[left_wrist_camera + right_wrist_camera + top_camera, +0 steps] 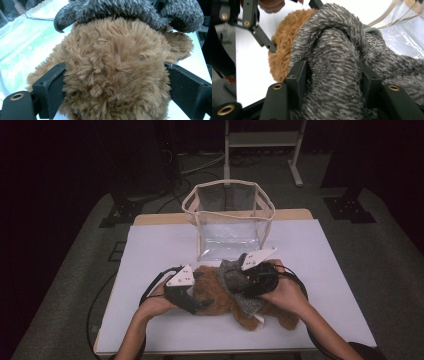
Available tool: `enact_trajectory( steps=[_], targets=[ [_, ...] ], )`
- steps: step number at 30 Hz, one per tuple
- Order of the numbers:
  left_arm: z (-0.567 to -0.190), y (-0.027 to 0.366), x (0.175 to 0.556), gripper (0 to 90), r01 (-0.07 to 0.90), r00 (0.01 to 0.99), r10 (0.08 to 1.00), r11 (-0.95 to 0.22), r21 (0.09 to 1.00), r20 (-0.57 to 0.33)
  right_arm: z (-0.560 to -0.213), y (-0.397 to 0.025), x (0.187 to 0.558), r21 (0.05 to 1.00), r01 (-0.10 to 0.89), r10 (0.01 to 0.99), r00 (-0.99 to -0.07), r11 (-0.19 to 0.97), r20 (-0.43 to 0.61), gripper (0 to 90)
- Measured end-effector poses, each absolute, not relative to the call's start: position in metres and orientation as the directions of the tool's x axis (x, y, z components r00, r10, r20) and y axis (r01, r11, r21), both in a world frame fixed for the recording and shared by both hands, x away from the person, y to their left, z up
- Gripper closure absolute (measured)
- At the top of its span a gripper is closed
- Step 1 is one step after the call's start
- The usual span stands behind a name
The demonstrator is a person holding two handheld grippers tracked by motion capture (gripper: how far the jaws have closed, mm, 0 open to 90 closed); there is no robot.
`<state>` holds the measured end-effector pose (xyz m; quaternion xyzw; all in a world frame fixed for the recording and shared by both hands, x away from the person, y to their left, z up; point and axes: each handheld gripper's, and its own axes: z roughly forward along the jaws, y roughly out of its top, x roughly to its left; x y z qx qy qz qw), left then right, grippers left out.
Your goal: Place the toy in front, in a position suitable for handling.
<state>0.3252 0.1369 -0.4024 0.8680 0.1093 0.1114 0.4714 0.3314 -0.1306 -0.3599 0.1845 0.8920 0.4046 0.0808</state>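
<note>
A brown plush toy (216, 296) lies on the white table (160, 245), with a grey knitted cloth (233, 277) wrapped over its top. My left gripper (201, 303) comes in from the left, and its jaws press into both sides of the brown fur (115, 67). The grey cloth (130, 10) curls over the far side of the toy. My right gripper (244, 281) is shut on a thick fold of the grey cloth (334, 62). The brown fur (283, 45) and my left gripper (259, 32) sit just beyond it.
A clear plastic bag (227, 215) with beige trim stands open at the back of the table, right behind the toy; its wall is close by (402, 32). White tabletop lies free to either side. A white frame's legs (227, 165) stand on the floor beyond.
</note>
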Motion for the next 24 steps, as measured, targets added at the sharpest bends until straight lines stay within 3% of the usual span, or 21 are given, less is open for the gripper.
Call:
enact_trajectory(
  steps=[5,14,17,21,24],
  targets=[
    [-0.403,0.137,0.326,8.6,0.092,0.95,0.299,-0.533,0.841,0.086,-0.359,-0.13,0.329,0.781,0.25,0.419,-0.908,0.572,-0.016,47.1],
    [-0.403,0.135,0.324,8.0,0.077,0.952,0.29,-0.542,0.837,0.1,-0.37,-0.123,0.318,0.759,0.176,0.374,-0.923,0.627,-0.095,32.9],
    [-0.403,0.137,0.325,8.1,0.08,0.954,0.286,-0.536,0.841,0.092,-0.37,-0.125,0.315,0.762,0.135,0.374,-0.915,0.634,-0.149,45.7],
    [-0.404,0.14,0.326,10.9,0.082,0.956,0.281,-0.522,0.849,0.08,-0.362,-0.13,0.319,0.79,0.212,0.433,-0.898,0.575,-0.073,70.1],
    [-0.404,0.139,0.327,11.1,0.085,0.957,0.279,-0.519,0.85,0.074,-0.357,-0.123,0.322,0.795,0.243,0.432,-0.902,0.556,-0.026,72.8]
  ],
)
